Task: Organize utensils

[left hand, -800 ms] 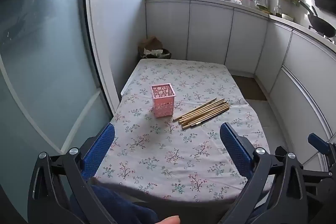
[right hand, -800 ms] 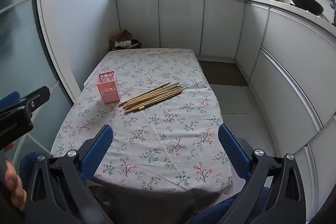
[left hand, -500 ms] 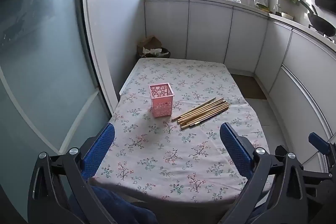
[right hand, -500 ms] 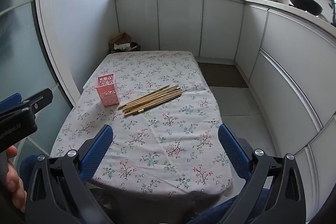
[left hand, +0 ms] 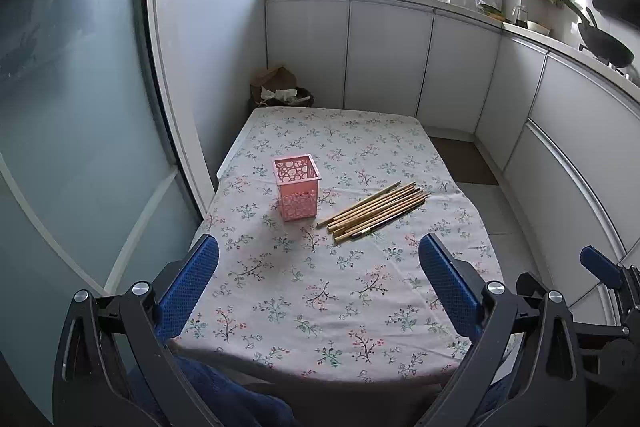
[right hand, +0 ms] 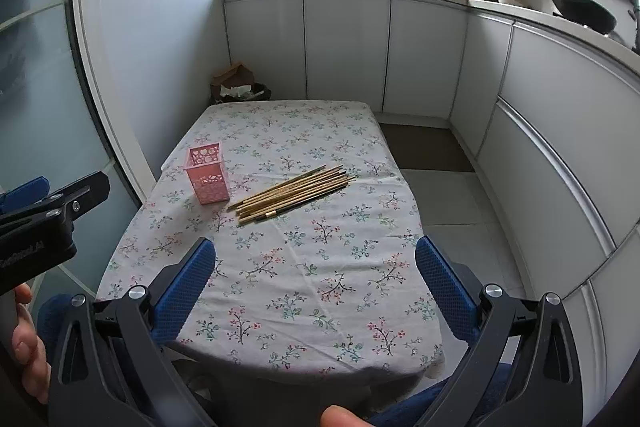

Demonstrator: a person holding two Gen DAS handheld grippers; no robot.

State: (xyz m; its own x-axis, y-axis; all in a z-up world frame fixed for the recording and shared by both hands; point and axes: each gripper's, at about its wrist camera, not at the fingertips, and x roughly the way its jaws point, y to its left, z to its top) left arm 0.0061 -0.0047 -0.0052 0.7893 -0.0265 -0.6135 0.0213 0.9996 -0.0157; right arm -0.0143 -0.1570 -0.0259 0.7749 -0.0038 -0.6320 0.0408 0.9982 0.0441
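A pink perforated holder (left hand: 297,186) (right hand: 208,177) stands upright and empty on the floral tablecloth (left hand: 320,287) (right hand: 304,267). To its right lies a loose bundle of several wooden chopsticks (left hand: 374,211) (right hand: 291,193), slanting up to the right. My left gripper (left hand: 318,273) hovers over the near end of the table, open wide with nothing between its blue pads (left hand: 188,287). Beside it, my right gripper (right hand: 314,275) is held the same way, open and empty, well short of the chopsticks. The left gripper's body (right hand: 44,223) shows at the left edge of the right wrist view.
A glass sliding door (left hand: 80,127) runs along the table's left side. White cabinets (left hand: 384,63) line the back and right, with a wok (left hand: 604,45) on the counter. A bin with paper (left hand: 280,91) sits behind the table. Tiled floor (right hand: 452,199) lies to the right.
Both views have tipped slightly, so the table, holder and chopsticks sit a little higher and farther in frame. The objects themselves have not moved, and both grippers stay open.
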